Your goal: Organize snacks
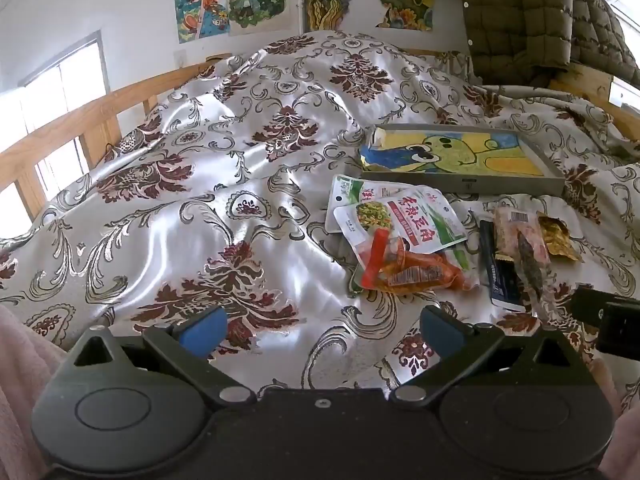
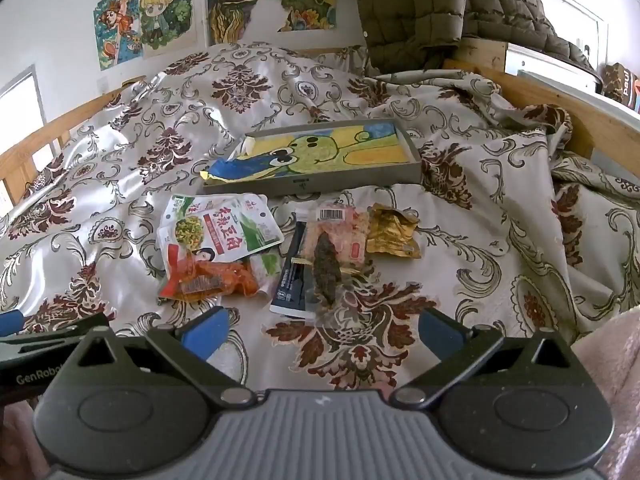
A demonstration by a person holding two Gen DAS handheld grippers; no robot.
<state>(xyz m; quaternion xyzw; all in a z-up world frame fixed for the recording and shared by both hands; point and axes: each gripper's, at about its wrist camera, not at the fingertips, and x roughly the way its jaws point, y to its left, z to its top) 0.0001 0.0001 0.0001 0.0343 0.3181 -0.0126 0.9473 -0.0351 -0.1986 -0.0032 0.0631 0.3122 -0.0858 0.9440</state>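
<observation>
Bed: everything sits on a shiny damask bedspread (image 2: 460, 208), pretty rumpled, with a wooden rail (image 1: 72, 128) along the left side.
Wall stuff: cartoon posters (image 2: 160, 16) up top, and an olive puffer jacket (image 2: 420, 12) hanging over the far right corner.
Tray: shallow grey tray (image 2: 352, 184) with a frog drawing inside, lying flat just behind the snacks.
Snacks: all in a loose pile between the tray and the grippers. Green-and-white bean packs (image 2: 228, 228) on the left, a red-orange pack (image 2: 212, 276) overlapping their near edge, a dark blue bar wrapper (image 2: 290, 280) next to that, a clear pack with a dark dried piece (image 2: 332, 260) partly on top of it, and a crinkled gold packet (image 2: 394, 234) furthest right.
In the way: nothing between the jaws and the pile, just bare cloth.
Left gripper (image 1: 322, 330): jaws spread wide, empty, over bedspread left of the pile.
Right gripper (image 2: 322, 330): also spread wide, holding nothing, just short of the clear pack.
</observation>
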